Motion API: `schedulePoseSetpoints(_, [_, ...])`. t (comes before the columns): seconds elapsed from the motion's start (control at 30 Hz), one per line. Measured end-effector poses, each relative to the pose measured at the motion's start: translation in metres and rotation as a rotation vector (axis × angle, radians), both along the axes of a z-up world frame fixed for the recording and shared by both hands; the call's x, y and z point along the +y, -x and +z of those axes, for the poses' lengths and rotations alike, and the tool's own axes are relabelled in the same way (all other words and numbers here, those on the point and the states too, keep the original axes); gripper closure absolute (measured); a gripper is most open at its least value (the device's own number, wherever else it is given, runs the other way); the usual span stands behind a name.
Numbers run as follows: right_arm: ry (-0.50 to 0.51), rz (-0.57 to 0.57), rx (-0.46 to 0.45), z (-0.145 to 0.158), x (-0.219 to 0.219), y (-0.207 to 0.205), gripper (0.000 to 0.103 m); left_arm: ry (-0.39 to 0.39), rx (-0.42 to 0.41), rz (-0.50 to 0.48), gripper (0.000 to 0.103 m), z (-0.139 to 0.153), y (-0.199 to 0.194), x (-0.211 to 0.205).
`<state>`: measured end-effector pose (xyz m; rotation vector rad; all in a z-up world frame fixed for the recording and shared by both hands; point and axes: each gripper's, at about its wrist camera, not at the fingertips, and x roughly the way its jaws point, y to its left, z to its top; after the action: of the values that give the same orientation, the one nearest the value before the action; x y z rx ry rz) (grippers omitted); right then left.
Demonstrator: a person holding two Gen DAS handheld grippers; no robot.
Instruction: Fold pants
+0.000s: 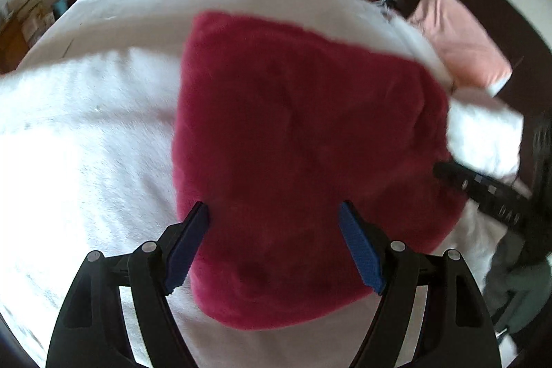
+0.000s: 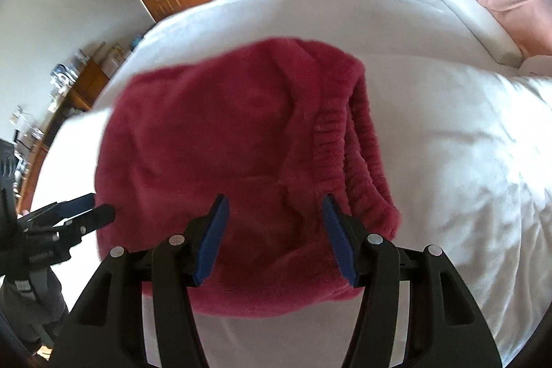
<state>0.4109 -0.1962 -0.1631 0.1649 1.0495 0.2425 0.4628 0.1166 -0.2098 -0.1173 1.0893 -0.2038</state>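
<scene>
Lying folded below left gripper (image 1: 274, 212): pants (image 1: 310, 143)

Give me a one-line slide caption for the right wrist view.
Right gripper open above folded red fleece pants on a white bed, elastic waistband showing.

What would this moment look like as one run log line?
stage: pants folded on bed | left gripper: open, empty | right gripper: open, empty | waistband: exposed at fold's right
</scene>
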Motion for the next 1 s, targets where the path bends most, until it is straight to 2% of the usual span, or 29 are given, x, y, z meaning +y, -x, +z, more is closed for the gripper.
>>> schedulePoseSetpoints(0.03, [0.003, 0.0, 0.005, -0.012, 0.002, -0.001, 0.045, -0.02, 0.004, -0.006, 0.026, -0.005, -0.002, -0.004])
schedulePoseSetpoints(0.2, [0.04, 0.015, 0.034, -0.03, 0.012, -0.01, 0.045, -0.1, 0.018, -0.042, 0.026, -0.027, -0.01, -0.012])
schedulePoseSetpoints(0.33, [0.06, 0.005, 0.061, -0.048, 0.014, -0.012, 0.045, -0.125, 0.026, -0.058, 0.025, -0.031, -0.013, -0.02])
schedulePoseSetpoints(0.5, [0.129, 0.012, 0.051, -0.052, 0.026, -0.006, 0.045, -0.191, 0.041, -0.107, 0.022, -0.039, -0.01, -0.033])
schedulePoseSetpoints(0.63, [0.136, -0.025, -0.003, -0.028, 0.032, 0.008, 0.045, -0.179, 0.045, -0.085, 0.022, -0.023, -0.007, -0.028])
schedulePoseSetpoints(0.7, [0.103, -0.049, -0.055, -0.007, 0.03, 0.026, 0.045, -0.179, 0.023, -0.067, 0.022, -0.009, -0.003, -0.025])
schedulePoseSetpoints(0.83, [0.104, -0.081, -0.115, 0.018, 0.032, 0.067, 0.045, -0.192, -0.036, -0.048, 0.022, 0.02, 0.013, -0.02])
schedulePoseSetpoints(1.0, [0.07, -0.123, -0.178, 0.048, 0.033, 0.122, 0.026, -0.175, -0.119, -0.058, 0.019, 0.059, 0.05, -0.015])
